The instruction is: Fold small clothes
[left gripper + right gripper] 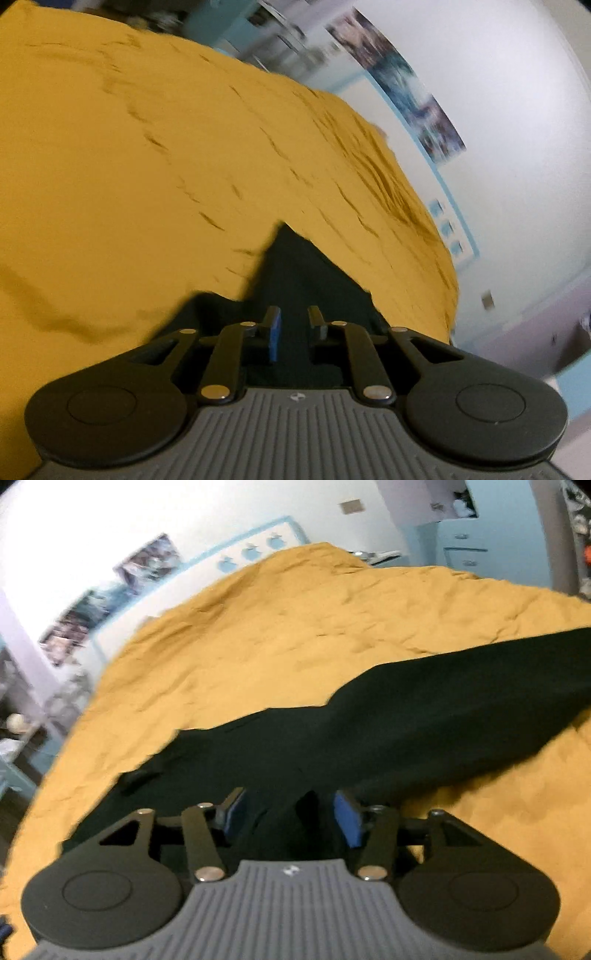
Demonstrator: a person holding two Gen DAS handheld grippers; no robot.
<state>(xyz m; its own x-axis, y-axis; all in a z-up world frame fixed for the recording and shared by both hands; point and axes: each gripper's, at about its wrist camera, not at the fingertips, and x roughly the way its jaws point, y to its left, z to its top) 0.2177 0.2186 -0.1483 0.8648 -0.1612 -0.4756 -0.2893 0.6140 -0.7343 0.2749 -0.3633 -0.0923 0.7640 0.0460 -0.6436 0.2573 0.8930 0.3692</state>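
A black garment (388, 723) lies on a mustard-yellow bedsheet (295, 627). In the right wrist view it stretches from lower left to the right edge, partly lifted. My right gripper (291, 812) has its blue-padded fingers (347, 821) apart with black cloth bunched between them. In the left wrist view a pointed piece of the black garment (291, 273) rises in front of my left gripper (295, 321), whose jaws stand close together with black cloth between them. The yellow bedsheet (147, 166) fills the rest of that view.
White wall with posters (399, 81) and blue trim lies beyond the bed. In the right wrist view, posters (147, 561) are at the upper left, light-blue drawers (465, 550) at the upper right, cluttered shelves (18, 731) at the left.
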